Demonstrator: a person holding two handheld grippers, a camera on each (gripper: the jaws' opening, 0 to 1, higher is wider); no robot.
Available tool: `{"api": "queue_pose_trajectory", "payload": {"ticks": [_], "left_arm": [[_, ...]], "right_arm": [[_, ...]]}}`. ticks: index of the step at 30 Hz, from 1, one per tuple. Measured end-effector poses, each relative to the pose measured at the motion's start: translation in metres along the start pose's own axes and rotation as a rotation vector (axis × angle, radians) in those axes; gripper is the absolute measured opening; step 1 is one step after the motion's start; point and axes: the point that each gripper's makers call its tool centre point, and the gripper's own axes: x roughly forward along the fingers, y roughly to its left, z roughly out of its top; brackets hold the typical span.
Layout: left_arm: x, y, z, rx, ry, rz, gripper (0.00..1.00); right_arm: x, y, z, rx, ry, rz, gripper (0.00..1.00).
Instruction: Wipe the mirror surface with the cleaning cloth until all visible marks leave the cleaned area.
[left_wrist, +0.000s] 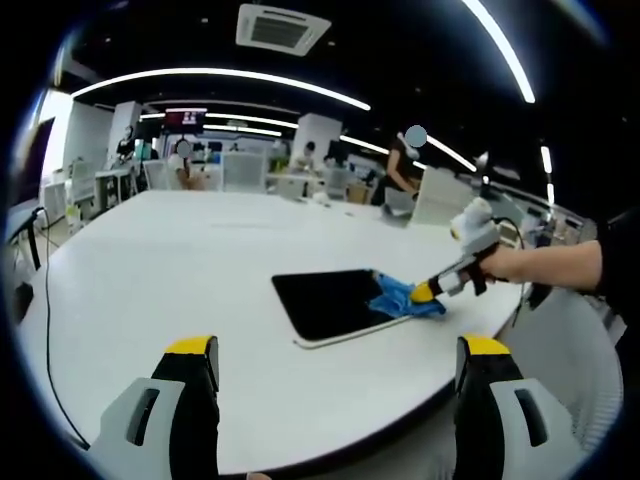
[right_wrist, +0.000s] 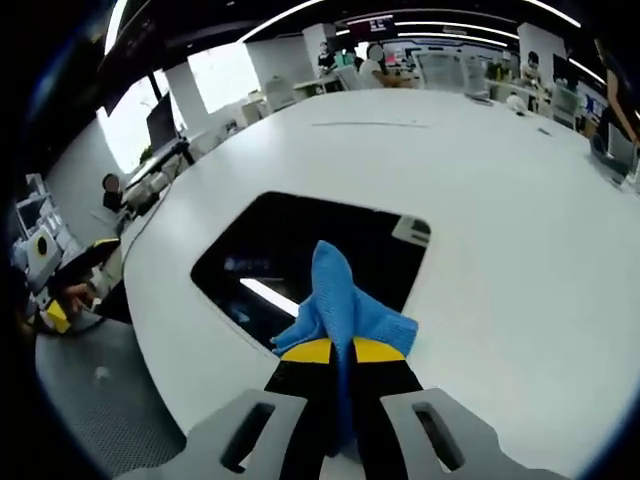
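Observation:
A flat rectangular mirror (left_wrist: 330, 303) with a pale rim lies on the white table (left_wrist: 200, 260), reflecting the dark ceiling. My right gripper (left_wrist: 428, 291) comes in from the right in the left gripper view, held by a hand, shut on a blue cleaning cloth (left_wrist: 405, 298) at the mirror's right edge. In the right gripper view the cloth (right_wrist: 335, 300) bunches up between my shut jaws (right_wrist: 340, 351) and rests on the mirror (right_wrist: 300, 250). My left gripper (left_wrist: 340, 350) stands open above the table's near edge, well short of the mirror, holding nothing.
The white table (right_wrist: 520, 200) stretches far around the mirror. Desks, chairs, monitors and people stand at the far end of the office. A cable (left_wrist: 45, 330) hangs off the table's left side. Grey floor (right_wrist: 110, 400) lies below the table edge.

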Motion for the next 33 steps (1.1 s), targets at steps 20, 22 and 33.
{"api": "queue_pose_trajectory", "payload": {"ticks": [20, 22, 33], "left_arm": [[0.001, 0.001, -0.001, 0.003, 0.008, 0.003, 0.99], [0.001, 0.001, -0.001, 0.004, 0.009, 0.003, 0.99], [0.002, 0.001, -0.002, 0.004, 0.015, 0.008, 0.99]], "right_arm": [[0.017, -0.019, 0.024, -0.028, -0.006, -0.016, 0.00], [0.020, -0.023, 0.029, -0.028, -0.010, -0.020, 0.00], [0.033, -0.037, 0.048, -0.037, -0.024, -0.030, 0.00]]}}
